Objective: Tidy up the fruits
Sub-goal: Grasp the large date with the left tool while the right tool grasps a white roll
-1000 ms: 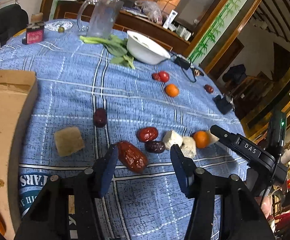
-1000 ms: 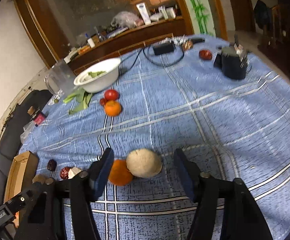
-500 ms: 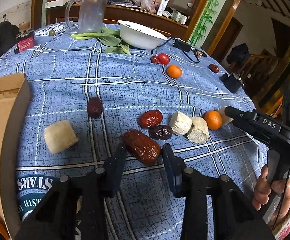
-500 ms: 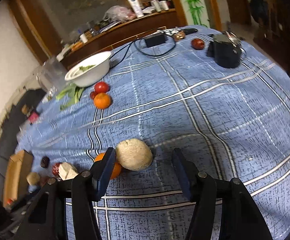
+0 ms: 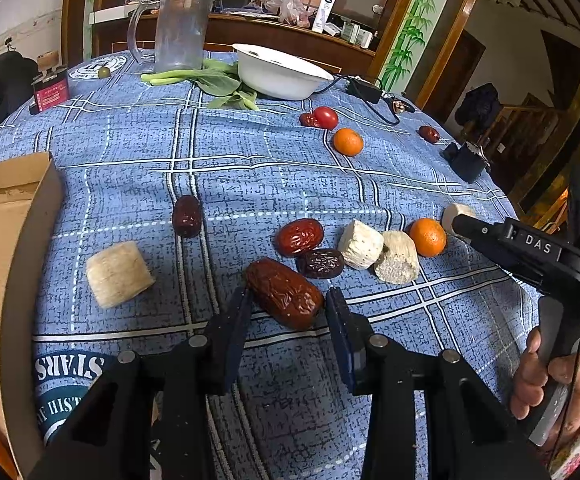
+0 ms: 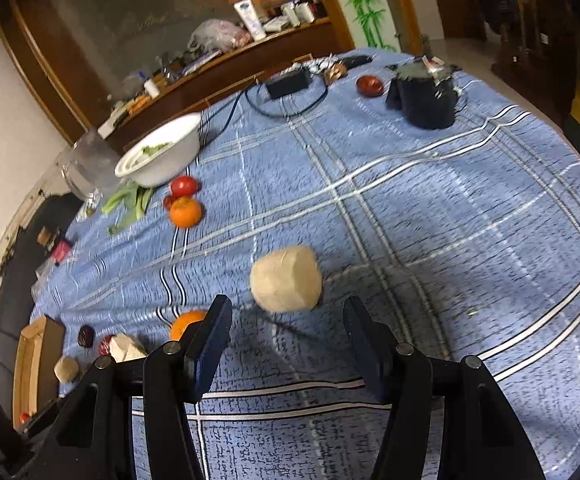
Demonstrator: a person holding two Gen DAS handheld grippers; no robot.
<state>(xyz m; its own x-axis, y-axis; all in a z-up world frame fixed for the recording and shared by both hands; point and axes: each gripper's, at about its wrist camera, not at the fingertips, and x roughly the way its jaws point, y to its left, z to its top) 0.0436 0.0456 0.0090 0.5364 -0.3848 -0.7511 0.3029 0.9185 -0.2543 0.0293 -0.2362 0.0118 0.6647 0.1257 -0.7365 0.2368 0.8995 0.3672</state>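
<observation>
Blue tablecloth (image 5: pixel 249 184) print "STARS", claw (image 5: pixel 490 240) label "DAS"

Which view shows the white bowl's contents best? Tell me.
The right wrist view: it looks into the white bowl and shows green leaves inside. The left wrist view shows the white bowl mostly from the side, its interior barely visible.

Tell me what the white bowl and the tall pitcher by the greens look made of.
White bowl: probably enamel or glazed ceramic, going by its smooth, glossy, opaque surface and thin rim. Pitcher: clear plastic or glass, see-through, slightly cloudy; I cannot tell which.
</observation>
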